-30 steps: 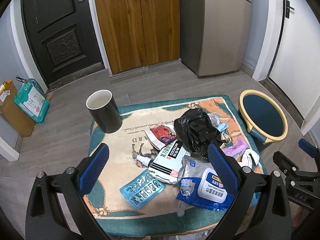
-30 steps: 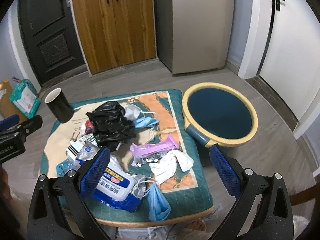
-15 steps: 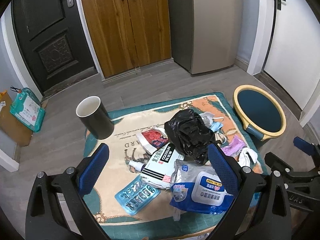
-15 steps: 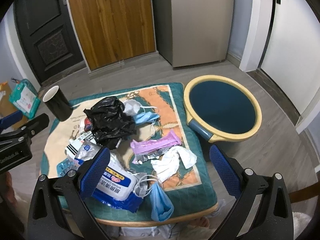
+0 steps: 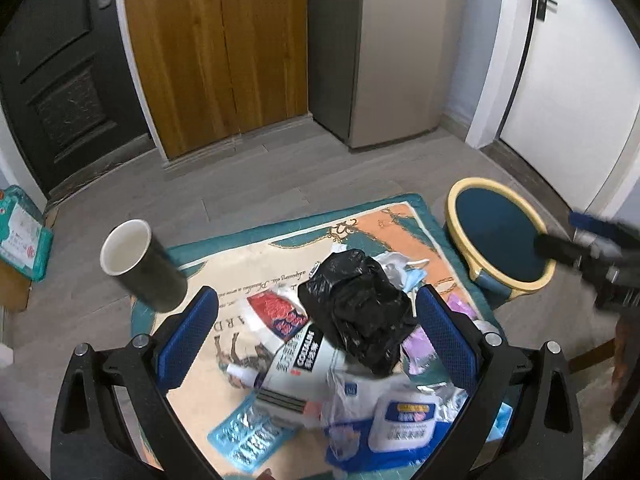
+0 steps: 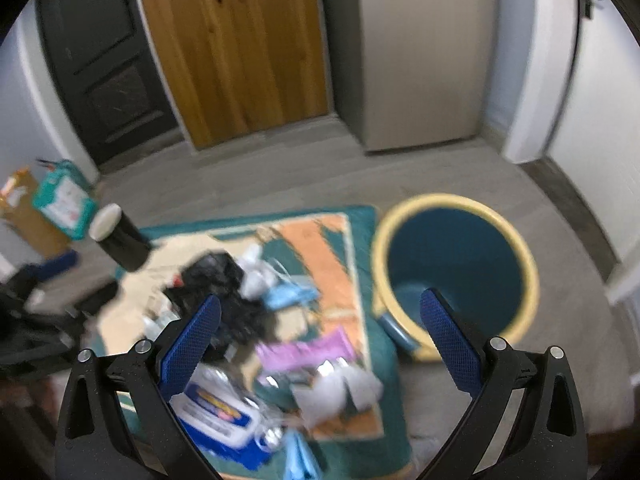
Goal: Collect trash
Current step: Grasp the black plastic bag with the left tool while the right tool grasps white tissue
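Trash lies heaped on a patterned cloth (image 5: 360, 224): a crumpled black bag (image 5: 356, 304), a white pouch with black lettering (image 5: 296, 364), a blue wet-wipes pack (image 5: 400, 424), a blister sheet (image 5: 248, 436), a purple wrapper (image 6: 304, 352), a white tissue (image 6: 336, 392) and blue masks (image 6: 288, 296). A yellow-rimmed teal bin (image 6: 452, 264) stands on the floor to the right. My left gripper (image 5: 316, 336) hangs open above the pile, empty. My right gripper (image 6: 320, 336) is open too, above the purple wrapper near the bin; that view is blurred.
A black cup (image 5: 140, 264) stands at the cloth's far left corner. A teal package (image 5: 20, 236) and a cardboard box (image 6: 20, 208) lie on the floor at the left. A dark door, wooden cupboard doors (image 5: 216, 48) and a grey fridge (image 5: 400, 48) line the back wall.
Both grippers have tilted forward and come closer to the table. The right one is moving fast toward the bin side, blurring its view. Nothing has been taken hold of.
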`<state>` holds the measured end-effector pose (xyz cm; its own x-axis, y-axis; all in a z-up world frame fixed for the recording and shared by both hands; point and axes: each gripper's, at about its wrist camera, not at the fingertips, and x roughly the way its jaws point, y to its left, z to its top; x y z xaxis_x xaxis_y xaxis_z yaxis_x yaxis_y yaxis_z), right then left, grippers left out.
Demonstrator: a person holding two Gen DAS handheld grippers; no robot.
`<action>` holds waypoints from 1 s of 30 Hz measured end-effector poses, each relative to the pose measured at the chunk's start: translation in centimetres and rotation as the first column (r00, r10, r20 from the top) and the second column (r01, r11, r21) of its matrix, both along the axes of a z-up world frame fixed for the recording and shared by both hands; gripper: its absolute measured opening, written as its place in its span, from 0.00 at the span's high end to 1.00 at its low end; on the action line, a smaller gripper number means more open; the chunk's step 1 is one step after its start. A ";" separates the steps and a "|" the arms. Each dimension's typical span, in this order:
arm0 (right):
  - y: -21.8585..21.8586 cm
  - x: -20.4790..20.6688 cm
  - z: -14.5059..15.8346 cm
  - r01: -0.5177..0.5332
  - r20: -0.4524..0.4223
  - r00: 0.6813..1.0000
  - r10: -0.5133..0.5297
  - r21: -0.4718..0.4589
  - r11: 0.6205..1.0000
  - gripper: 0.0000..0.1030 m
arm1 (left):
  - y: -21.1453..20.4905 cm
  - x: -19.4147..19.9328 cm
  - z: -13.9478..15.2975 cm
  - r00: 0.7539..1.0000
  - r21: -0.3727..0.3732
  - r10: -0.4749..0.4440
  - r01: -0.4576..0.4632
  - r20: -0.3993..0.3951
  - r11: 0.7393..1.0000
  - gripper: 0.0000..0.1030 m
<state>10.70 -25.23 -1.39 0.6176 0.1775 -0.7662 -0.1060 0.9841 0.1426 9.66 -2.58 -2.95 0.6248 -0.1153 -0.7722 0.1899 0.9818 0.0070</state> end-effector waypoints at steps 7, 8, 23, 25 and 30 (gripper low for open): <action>-1.1 2.7 -4.3 0.022 -0.062 0.998 -0.024 -0.027 0.999 0.05 | -0.9 2.4 -3.7 0.997 0.068 -0.040 0.045 -0.072 0.997 0.06; -1.2 2.9 -5.5 0.032 -0.122 0.992 -0.032 -0.004 0.999 0.07 | -1.0 2.5 -4.2 0.995 0.069 -0.044 0.051 -0.090 0.996 0.07; -0.7 0.1 -13.8 0.013 -0.472 0.880 -0.056 -0.093 0.996 0.70 | -1.6 3.2 -7.7 0.974 0.023 -0.051 0.058 -0.221 0.998 0.30; -0.7 -0.3 -13.7 0.003 -0.475 0.879 -0.042 -0.083 0.997 0.71 | -1.5 3.2 -7.9 0.972 0.032 -0.052 0.061 -0.229 0.998 0.36; -0.5 -0.6 -15.5 -0.023 -0.557 0.830 -0.032 -0.091 0.996 0.74 | -1.7 3.2 -8.4 0.966 0.038 -0.066 0.078 -0.249 0.996 0.52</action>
<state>10.09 -25.70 -16.90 0.0814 0.0898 -0.9926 -0.0308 0.9957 0.0876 12.82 -4.27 -11.35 0.4053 -0.1129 -0.9072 0.2615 0.9652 -0.0033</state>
